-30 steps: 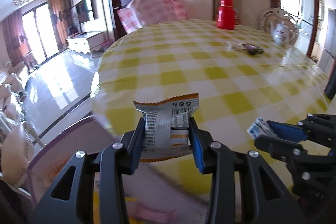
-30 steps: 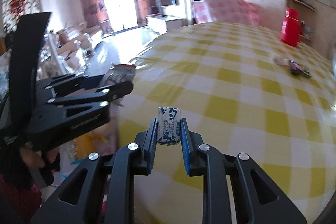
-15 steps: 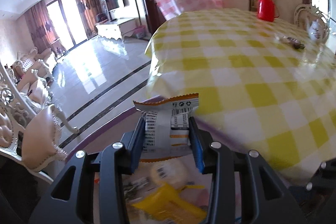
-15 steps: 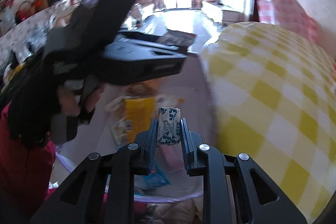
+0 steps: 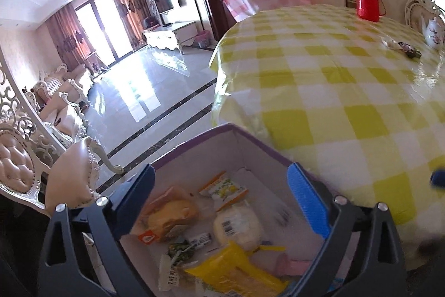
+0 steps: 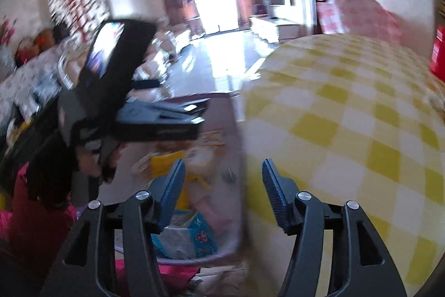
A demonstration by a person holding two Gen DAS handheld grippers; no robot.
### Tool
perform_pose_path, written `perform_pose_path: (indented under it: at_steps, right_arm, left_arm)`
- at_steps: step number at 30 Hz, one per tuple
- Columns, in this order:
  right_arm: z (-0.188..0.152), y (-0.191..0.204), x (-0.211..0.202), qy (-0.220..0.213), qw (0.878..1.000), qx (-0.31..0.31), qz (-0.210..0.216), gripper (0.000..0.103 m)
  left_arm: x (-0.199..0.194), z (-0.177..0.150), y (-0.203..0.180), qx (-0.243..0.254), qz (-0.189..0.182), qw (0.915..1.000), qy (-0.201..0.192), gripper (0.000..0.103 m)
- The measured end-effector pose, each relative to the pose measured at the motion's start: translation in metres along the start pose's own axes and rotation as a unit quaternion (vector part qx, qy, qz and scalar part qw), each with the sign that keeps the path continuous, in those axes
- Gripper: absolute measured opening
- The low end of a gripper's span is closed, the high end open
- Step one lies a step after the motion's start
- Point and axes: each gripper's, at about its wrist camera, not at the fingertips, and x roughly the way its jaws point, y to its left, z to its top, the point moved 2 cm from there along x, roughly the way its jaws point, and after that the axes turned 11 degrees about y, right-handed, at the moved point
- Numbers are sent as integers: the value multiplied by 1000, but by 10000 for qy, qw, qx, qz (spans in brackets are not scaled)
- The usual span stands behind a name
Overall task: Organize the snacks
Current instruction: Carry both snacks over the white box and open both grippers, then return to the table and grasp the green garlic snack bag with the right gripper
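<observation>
Left wrist view: left hand-held gripper (image 5: 219,196) spread wide with nothing between the blue pads, jaws just opened, hanging over the purple-rimmed box (image 5: 194,142) beside the edge of the surface (image 5: 333,91). Inside the box, a heap of snacks — an orange-edged packet (image 5: 224,188) toward 12 o'clock, a round white wrapped bun (image 5: 236,226) at centre, a brownish cake in clear wrap (image 5: 167,213) at 9 o'clock, a yellow bag (image 5: 233,273) at 6 o'clock. Which of these was last let go cannot be told for sure. Far across the checked cloth, toward 1 o'clock, a couple of small wrapped sweets (image 5: 400,46) near a white teapot (image 5: 434,31) and a red flask (image 5: 368,3).

Right wrist view: heavily blurred. Right hand-held gripper (image 6: 222,185) parted about halfway, jaws just opened, empty, poised over the same box (image 6: 192,258) at the rim of the surface (image 6: 347,116). Left hand-held gripper (image 6: 155,124) visible at 10 o'clock above the box, held by a hand (image 6: 91,160). A blue-printed packet (image 6: 194,235) lying in the box near 6 o'clock.

Judged progress: well advanced — most snacks already boxed, near part of the cloth bare. Left to do, apparently: fetching the far sweets.
</observation>
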Motion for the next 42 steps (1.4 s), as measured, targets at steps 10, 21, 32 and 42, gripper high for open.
perform_pose_path:
  at_steps: [10, 21, 32, 42]
  right_arm:
    - [-16, -96, -57, -666, 9896, 1145, -560, 74]
    - [-51, -239, -101, -556, 9458, 2452, -2055, 87]
    - [-34, -396, -111, -450, 9016, 3392, -2647, 87]
    - [39, -510, -77, -542, 8895, 3584, -2781, 78]
  left_arm:
    - [-14, 28, -70, 542, -377, 9977, -123, 97]
    - [3, 125, -231, 217, -2801, 9593, 295, 101]
    - [101, 240, -325, -1253, -3036, 9439, 332, 101]
    - [131, 282, -329, -1721, -3321, 9273, -116, 101]
